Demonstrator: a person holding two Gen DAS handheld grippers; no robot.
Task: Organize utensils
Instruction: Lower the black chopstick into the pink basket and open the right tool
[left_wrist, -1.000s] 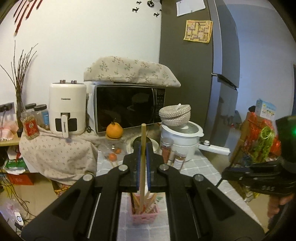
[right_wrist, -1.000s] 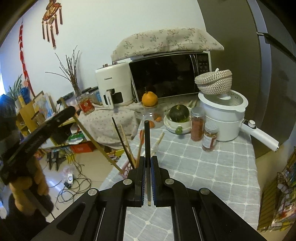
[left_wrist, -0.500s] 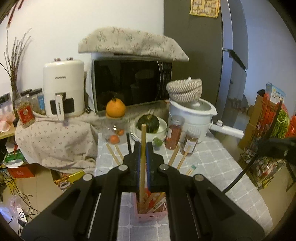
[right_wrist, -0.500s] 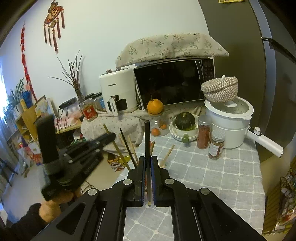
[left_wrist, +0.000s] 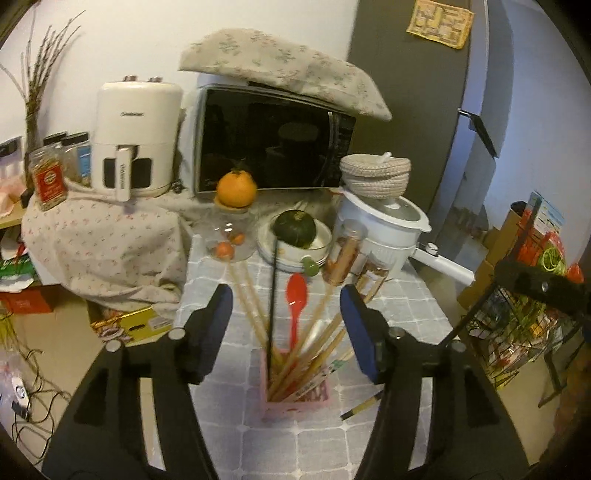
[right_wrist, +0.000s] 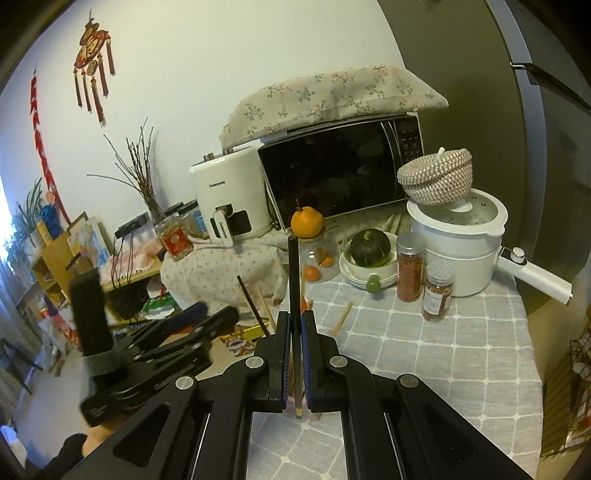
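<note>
One pink holder (left_wrist: 295, 400) stands on the grey checked tablecloth (right_wrist: 443, 354), in front of the microwave (left_wrist: 269, 147). It holds several wooden chopsticks (left_wrist: 247, 302), one black chopstick (left_wrist: 272, 295) and one red spoon (left_wrist: 295, 306); one more chopstick (left_wrist: 360, 404) lies flat just beside the holder. The left gripper (left_wrist: 286, 321) hovers over the holder, its jaws opening with nothing pressed between them. The right gripper (right_wrist: 294, 354) is clamped tight on one dark chopstick (right_wrist: 293, 280), held upright. Near the microwave I count one orange (right_wrist: 306, 221), one green squash (right_wrist: 369, 247) and two spice jars (right_wrist: 410, 266). The white air fryer (right_wrist: 229, 192) reads "CHANGHONG".
</note>
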